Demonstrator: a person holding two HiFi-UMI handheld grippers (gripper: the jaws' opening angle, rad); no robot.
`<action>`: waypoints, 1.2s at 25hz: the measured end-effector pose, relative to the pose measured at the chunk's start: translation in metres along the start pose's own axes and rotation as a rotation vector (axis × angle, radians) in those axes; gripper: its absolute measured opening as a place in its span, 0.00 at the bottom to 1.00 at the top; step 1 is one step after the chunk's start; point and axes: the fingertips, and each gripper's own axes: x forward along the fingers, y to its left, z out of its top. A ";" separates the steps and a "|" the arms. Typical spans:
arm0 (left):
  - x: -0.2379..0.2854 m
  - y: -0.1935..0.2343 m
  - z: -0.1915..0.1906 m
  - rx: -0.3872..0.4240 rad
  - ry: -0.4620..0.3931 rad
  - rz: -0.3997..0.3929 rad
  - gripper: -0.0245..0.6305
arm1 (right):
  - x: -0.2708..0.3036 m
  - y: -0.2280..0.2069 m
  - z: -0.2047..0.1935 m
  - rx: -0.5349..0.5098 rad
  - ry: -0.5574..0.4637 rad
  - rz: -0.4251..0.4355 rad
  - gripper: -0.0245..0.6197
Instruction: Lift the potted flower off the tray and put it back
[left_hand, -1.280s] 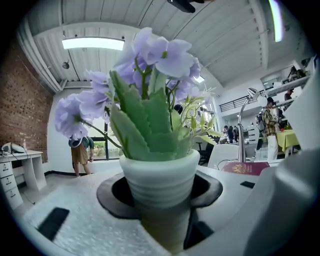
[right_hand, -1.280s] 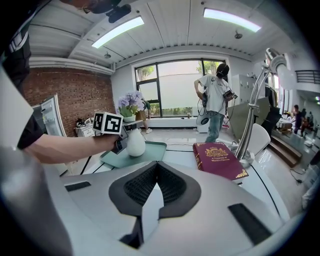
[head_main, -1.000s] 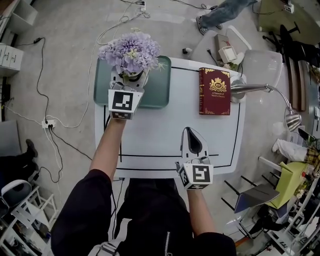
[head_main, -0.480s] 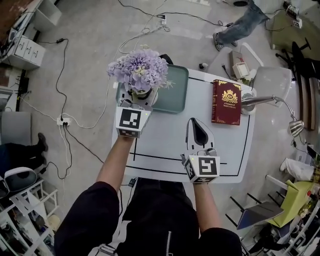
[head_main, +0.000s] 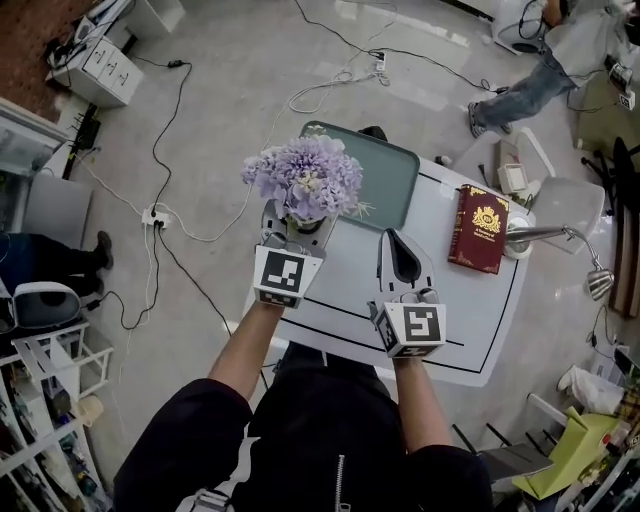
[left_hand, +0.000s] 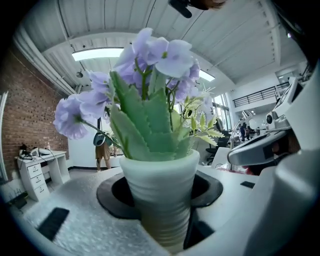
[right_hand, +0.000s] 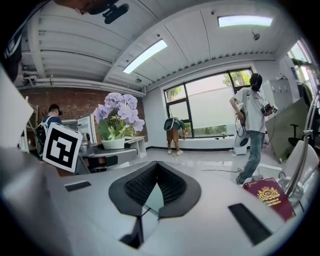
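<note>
**Tool state.** The left gripper (head_main: 293, 228) is clamped on the white ribbed pot (left_hand: 159, 190) of the potted flower (head_main: 305, 180), with the jaws gripping low on its tapered wall. The right gripper (right_hand: 156, 170) has its jaws together and empty. It hovers over the white table (head_main: 470, 330), just right of the plant.

**Location of item.** The plant is in the air, clear of the green tray (head_main: 392, 185), which lies at the table's far left corner. In the head view the blooms overlap the tray's left rim and the table's left edge.

**Hazards.**
1. The flower head is large and the grip sits low. If the wrist tilts, the pot is likely to pivot between the pads.
2. The plant appears close to the table's left edge. If it slips here, it could fall to the cabled floor (head_main: 200, 120) rather than the tabletop.
3. On return, a base that lands on the tray's raised rim would sit tilted and could topple when released.
4. The red book (head_main: 485, 228) is well apart to the right and poses no obstruction.
</note>
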 end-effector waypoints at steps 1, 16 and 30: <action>-0.008 0.001 0.000 -0.003 0.002 0.014 0.40 | 0.001 0.004 0.002 -0.002 -0.002 0.014 0.05; -0.064 0.015 0.001 0.023 0.007 0.088 0.40 | 0.010 0.049 0.018 -0.031 -0.016 0.121 0.05; -0.071 0.018 0.015 -0.003 -0.033 0.089 0.40 | 0.003 0.056 0.022 -0.029 -0.022 0.113 0.05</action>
